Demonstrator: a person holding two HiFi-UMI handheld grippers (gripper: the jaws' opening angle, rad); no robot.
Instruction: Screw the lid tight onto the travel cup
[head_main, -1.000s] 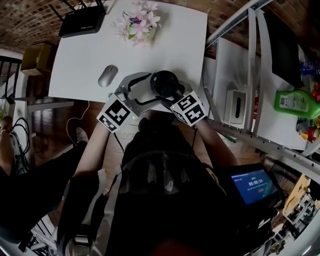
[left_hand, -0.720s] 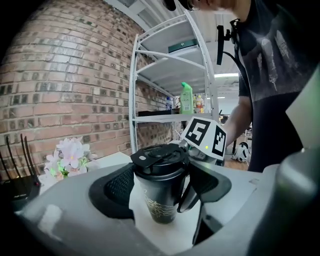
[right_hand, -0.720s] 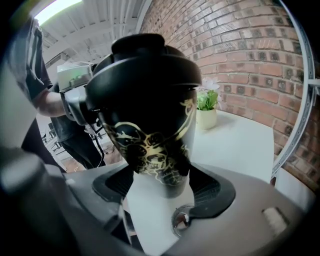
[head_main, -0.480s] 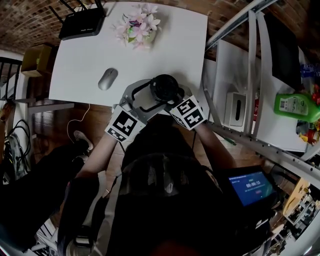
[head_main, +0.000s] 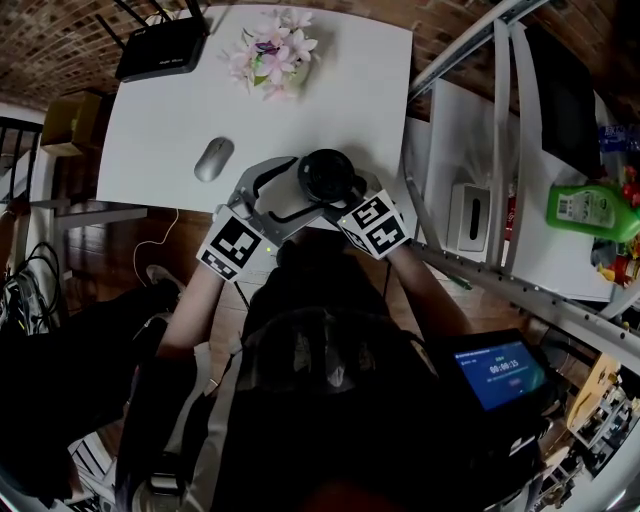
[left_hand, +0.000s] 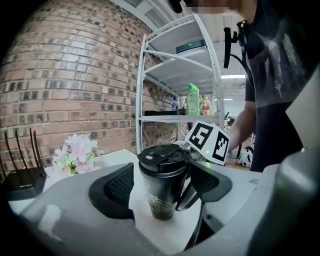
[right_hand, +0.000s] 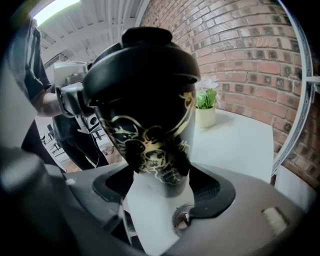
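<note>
From above, the cup (head_main: 328, 176) stands mid-frame at the near edge of the counter (head_main: 340, 90). In the left gripper view, the left tongs (left_hand: 165, 185) are spread around it without touching, and the lid (left_hand: 162, 156) sits level on top. In the right gripper view, the right tongs (right_hand: 162, 192) pinch the cup's lower body. The lid looks seated, but how tight it is can't be told, so a final twist likely remains.

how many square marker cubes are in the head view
2. Left cube sits just off the table's near edge, down-left of the travel cup; right cube is just down-right of it. None seem hidden.
</note>
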